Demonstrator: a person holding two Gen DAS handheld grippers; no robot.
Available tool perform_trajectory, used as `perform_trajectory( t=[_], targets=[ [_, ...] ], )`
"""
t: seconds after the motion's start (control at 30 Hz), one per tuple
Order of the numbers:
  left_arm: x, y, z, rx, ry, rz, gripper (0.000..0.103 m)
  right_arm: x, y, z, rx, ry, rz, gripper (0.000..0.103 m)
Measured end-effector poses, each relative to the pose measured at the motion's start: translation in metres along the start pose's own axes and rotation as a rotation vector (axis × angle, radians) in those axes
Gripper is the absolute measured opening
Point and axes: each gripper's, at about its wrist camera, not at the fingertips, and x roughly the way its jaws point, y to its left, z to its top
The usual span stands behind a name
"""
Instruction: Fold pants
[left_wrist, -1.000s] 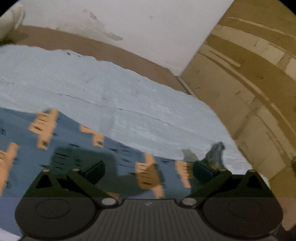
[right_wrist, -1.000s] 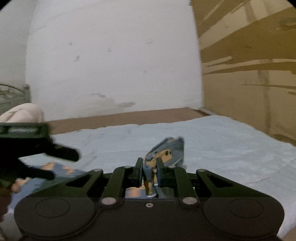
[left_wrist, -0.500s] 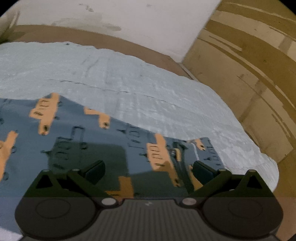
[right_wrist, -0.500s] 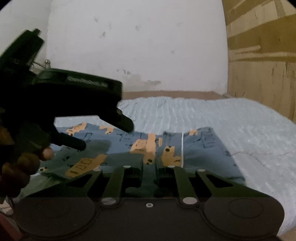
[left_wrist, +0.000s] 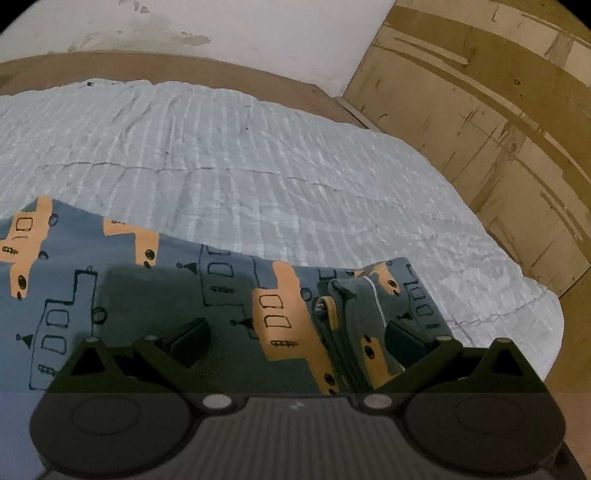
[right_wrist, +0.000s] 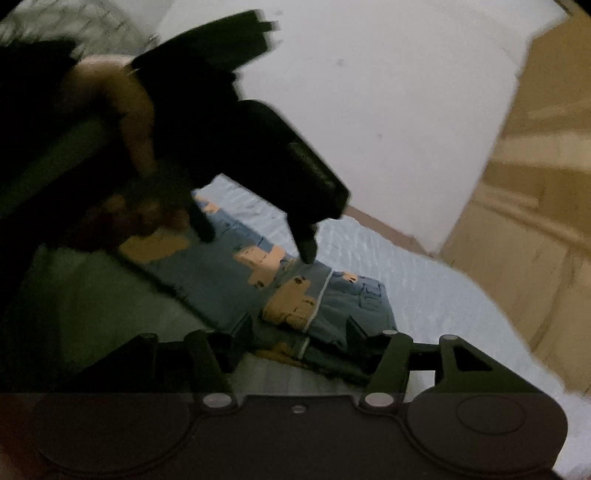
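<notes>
Blue pants (left_wrist: 155, 295) with orange vehicle prints lie flat on a pale blue bedspread (left_wrist: 258, 155). A bunched fold (left_wrist: 347, 325) sits at their right end. My left gripper (left_wrist: 295, 338) is open just above the pants, its fingers either side of the fold. The right wrist view shows the pants (right_wrist: 295, 291) folded over, with a white seam line. My right gripper (right_wrist: 299, 339) is open and empty at the pants' near edge. The left gripper (right_wrist: 258, 236) hovers above the pants there, held in a hand.
A white wall (left_wrist: 258, 33) stands behind the bed. A brown wooden panel wall (left_wrist: 498, 110) runs along the right. The bedspread's right edge (left_wrist: 546, 306) drops off near the pants' end.
My right gripper held a pant end up in the air a second ago; it has lowered it onto the pants and opened. My left gripper has stayed open and come lower.
</notes>
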Motion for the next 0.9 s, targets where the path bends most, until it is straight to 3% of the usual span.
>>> perform_trajectory(
  t=[0.2, 0.4, 0.43, 0.5, 0.63, 0.77, 0.9],
  targets=[
    [-0.001, 0.000, 0.000, -0.001, 0.002, -0.001, 0.102, 0.003, 0.012, 0.001, -0.158, -0.013, -0.019, 0.060],
    [-0.001, -0.001, -0.002, 0.001, 0.006, 0.004, 0.102, 0.004, 0.010, 0.000, -0.199, -0.009, 0.012, 0.059],
    [-0.002, -0.001, -0.002, 0.002, 0.006, 0.004, 0.102, 0.007, 0.009, -0.001, -0.208, -0.010, 0.010, 0.057],
    [-0.004, 0.000, -0.003, -0.006, 0.005, -0.006, 0.102, 0.012, 0.007, 0.000, -0.213, -0.014, 0.021, 0.034],
    [-0.010, 0.006, -0.002, -0.072, -0.027, -0.047, 0.094, 0.014, 0.008, 0.002, -0.225, -0.010, 0.030, 0.024],
    [-0.009, 0.011, -0.001, -0.165, -0.020, -0.135, 0.085, 0.012, -0.009, 0.003, -0.060, -0.011, 0.037, 0.021],
    [0.001, 0.012, -0.005, -0.230, 0.040, -0.202, 0.083, 0.007, -0.046, 0.003, 0.288, -0.028, 0.109, 0.020]
  ],
)
